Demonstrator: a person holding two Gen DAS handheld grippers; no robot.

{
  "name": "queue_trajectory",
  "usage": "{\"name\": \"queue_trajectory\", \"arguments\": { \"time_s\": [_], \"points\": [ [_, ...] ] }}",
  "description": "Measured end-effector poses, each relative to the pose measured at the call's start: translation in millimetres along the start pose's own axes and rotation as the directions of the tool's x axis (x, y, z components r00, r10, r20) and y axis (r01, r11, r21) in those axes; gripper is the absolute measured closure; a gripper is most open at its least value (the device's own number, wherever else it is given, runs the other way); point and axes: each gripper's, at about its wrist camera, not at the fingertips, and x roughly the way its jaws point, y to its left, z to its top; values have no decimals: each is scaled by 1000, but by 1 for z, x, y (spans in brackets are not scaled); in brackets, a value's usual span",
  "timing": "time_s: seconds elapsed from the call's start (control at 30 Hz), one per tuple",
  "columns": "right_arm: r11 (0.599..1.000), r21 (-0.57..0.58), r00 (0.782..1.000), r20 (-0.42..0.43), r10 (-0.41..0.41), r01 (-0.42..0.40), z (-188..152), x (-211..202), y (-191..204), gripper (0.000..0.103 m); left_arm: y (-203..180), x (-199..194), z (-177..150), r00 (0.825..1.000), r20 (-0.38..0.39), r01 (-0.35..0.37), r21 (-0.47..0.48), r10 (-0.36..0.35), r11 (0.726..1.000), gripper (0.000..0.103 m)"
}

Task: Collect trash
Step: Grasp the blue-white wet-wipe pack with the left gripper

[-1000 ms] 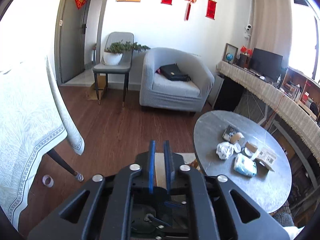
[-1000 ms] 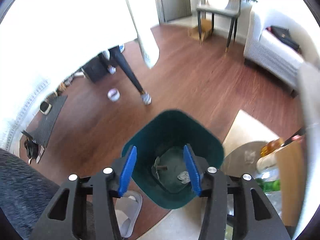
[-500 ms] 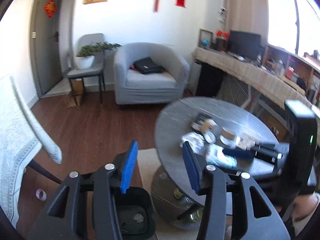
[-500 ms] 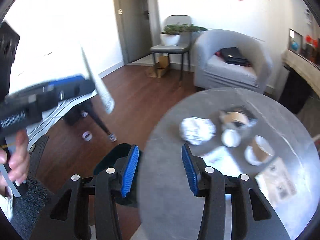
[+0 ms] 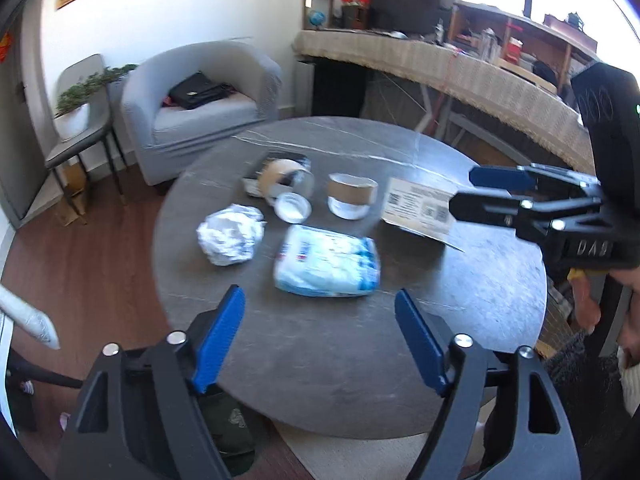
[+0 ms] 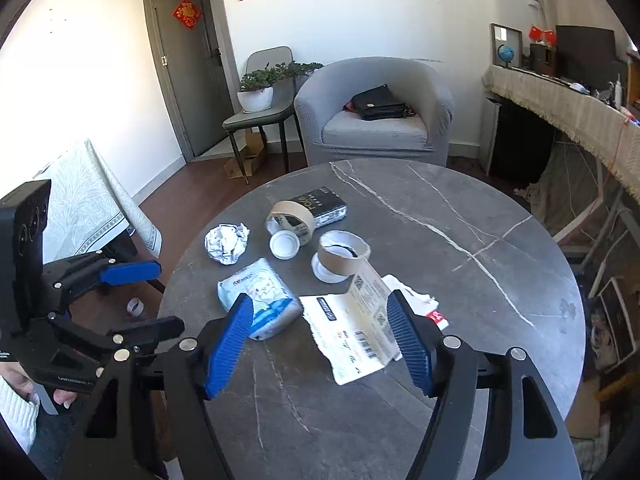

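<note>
A round grey marble table (image 5: pixel 360 360) (image 6: pixel 460 240) carries the trash: a crumpled white paper ball (image 5: pixel 230 236) (image 6: pixel 226 242), a blue-white tissue pack (image 5: pixel 328 260) (image 6: pixel 258 296), a torn shipping wrapper (image 5: pixel 420 208) (image 6: pixel 352 332), two brown tape rolls (image 5: pixel 280 176) (image 6: pixel 340 258) and a white lid (image 5: pixel 294 208). My left gripper (image 5: pixel 319 300) (image 6: pixel 170 296) hangs over the near table edge, just short of the tissue pack. Its jaws are opening and hold nothing. My right gripper (image 6: pixel 320 300) (image 5: pixel 464 191) hovers above the wrapper, jaws opening, pads touching nothing. A dark green bin (image 5: pixel 228 420) stands below the table edge.
A black box (image 6: pixel 324 204) lies behind the tape rolls. A grey armchair (image 6: pixel 376 120) with a black bag and a chair with a plant (image 6: pixel 260 92) stand beyond the table. A cloth-covered table (image 6: pixel 88 200) is on the left, a long draped shelf (image 6: pixel 580 112) on the right.
Both grippers swung away from the floor and the green bin to above the round table. The left jaws went from shut to wide, and the right jaws widened too.
</note>
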Motion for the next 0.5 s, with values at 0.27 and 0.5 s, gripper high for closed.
{"name": "queue_trajectory", "arguments": {
  "time_s": [0.27, 0.5],
  "points": [
    [998, 58, 1000, -2, -2, 3, -14, -16, -31, 30, -11, 46, 2, 994, -89, -55, 30, 58, 998, 15],
    [997, 80, 1000, -8, 12, -12, -21, -21, -44, 30, -4, 66, 6, 992, -110, -68, 10, 69, 998, 15]
  ]
}}
